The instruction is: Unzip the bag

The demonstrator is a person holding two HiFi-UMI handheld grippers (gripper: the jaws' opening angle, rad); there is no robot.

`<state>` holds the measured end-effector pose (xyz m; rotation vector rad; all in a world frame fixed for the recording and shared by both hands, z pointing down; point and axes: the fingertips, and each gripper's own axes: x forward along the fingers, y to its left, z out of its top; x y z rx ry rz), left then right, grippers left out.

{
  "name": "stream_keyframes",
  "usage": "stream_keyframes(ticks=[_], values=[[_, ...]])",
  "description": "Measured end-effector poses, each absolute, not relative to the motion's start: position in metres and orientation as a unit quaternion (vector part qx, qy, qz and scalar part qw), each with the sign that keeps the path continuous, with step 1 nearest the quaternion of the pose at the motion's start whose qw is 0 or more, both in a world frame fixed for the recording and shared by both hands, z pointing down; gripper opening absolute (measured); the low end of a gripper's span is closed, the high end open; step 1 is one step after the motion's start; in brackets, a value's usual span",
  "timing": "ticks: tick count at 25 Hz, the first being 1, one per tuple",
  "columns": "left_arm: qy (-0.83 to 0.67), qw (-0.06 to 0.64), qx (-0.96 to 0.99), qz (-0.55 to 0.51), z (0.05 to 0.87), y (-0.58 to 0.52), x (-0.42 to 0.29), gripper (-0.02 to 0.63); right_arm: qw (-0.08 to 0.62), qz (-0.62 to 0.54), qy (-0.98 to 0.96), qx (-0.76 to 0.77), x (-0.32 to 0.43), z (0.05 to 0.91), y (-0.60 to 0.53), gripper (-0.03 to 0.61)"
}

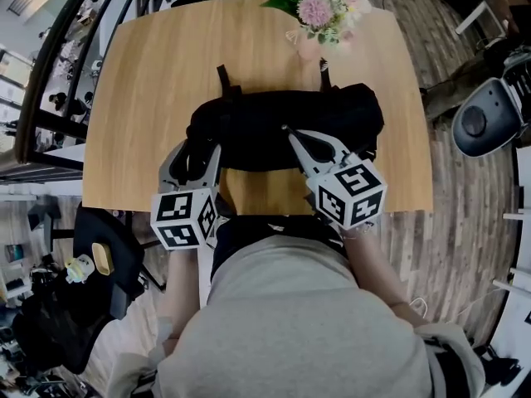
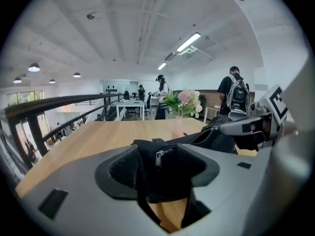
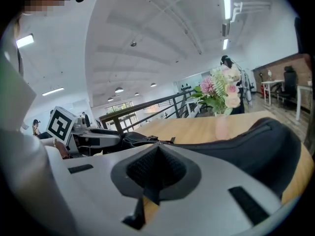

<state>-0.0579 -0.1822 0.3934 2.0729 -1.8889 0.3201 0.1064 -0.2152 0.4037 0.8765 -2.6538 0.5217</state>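
Black fabric bag (image 1: 257, 131) on wooden table (image 1: 149, 81) before pink flower vase (image 1: 319, 23); left tool (image 1: 196, 157) apart around its end, right tool (image 1: 290, 133) together.

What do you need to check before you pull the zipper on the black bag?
1. Left gripper open: ok, its jaws stand wide apart.
2. Zipper pull between the left jaws: ok, but not gripped yet.
3. Right gripper steadying the black bag: cannot tell; its jaws are together at the bag's top, and a pinch is unclear.
4. Bag lying on the wooden table: ok.
5. Vase of flowers out of the way: ok, upright behind the bag.
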Motion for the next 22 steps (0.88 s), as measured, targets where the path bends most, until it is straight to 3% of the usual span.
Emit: stream_keyframes(ticks=[8,22], values=[[-0.661,0.119,0.721,0.169,0.391,-0.186,-0.047,0.249,0.143,0.179,-0.923,0.309,0.107,0.401,-0.214,0.009],[-0.498,-0.007,0.822,0.275,0.391,-0.212,0.056,0.249,0.144,0.171,-0.92,0.321,0.108,0.397,-0.211,0.009]])
